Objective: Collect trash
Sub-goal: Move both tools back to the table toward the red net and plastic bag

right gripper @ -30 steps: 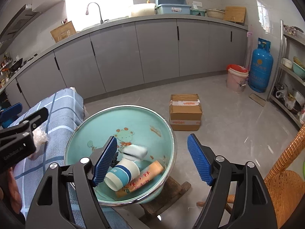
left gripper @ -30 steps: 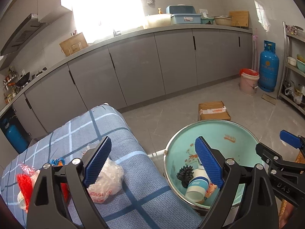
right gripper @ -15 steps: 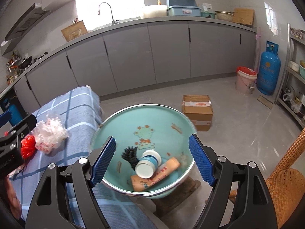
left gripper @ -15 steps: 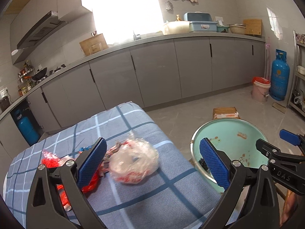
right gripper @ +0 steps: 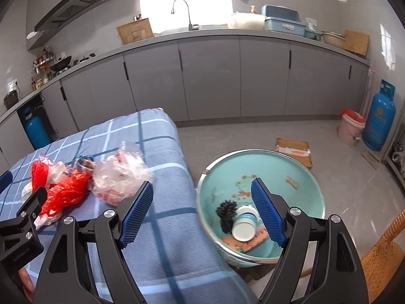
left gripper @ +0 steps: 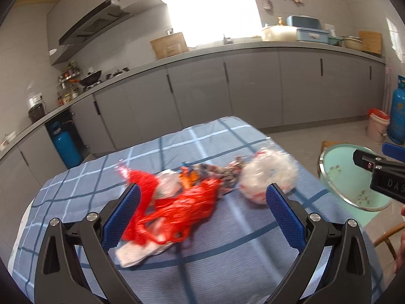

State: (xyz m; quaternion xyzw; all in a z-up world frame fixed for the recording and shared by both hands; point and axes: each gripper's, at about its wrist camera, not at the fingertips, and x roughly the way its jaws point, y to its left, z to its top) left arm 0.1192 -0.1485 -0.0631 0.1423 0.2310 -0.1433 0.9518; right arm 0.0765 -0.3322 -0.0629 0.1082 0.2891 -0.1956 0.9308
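Hovering left gripper (left gripper: 202, 210), tilted down, jaws apart

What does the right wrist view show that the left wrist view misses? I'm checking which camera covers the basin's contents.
Right wrist only: inside the teal enamel basin, a white-and-blue cup, a black spiky brush and an orange tube; also the sink faucet.
Left wrist only: white paper under the red mesh bag.
Both: blue checked cloth, crumpled clear plastic bag, basin rim.
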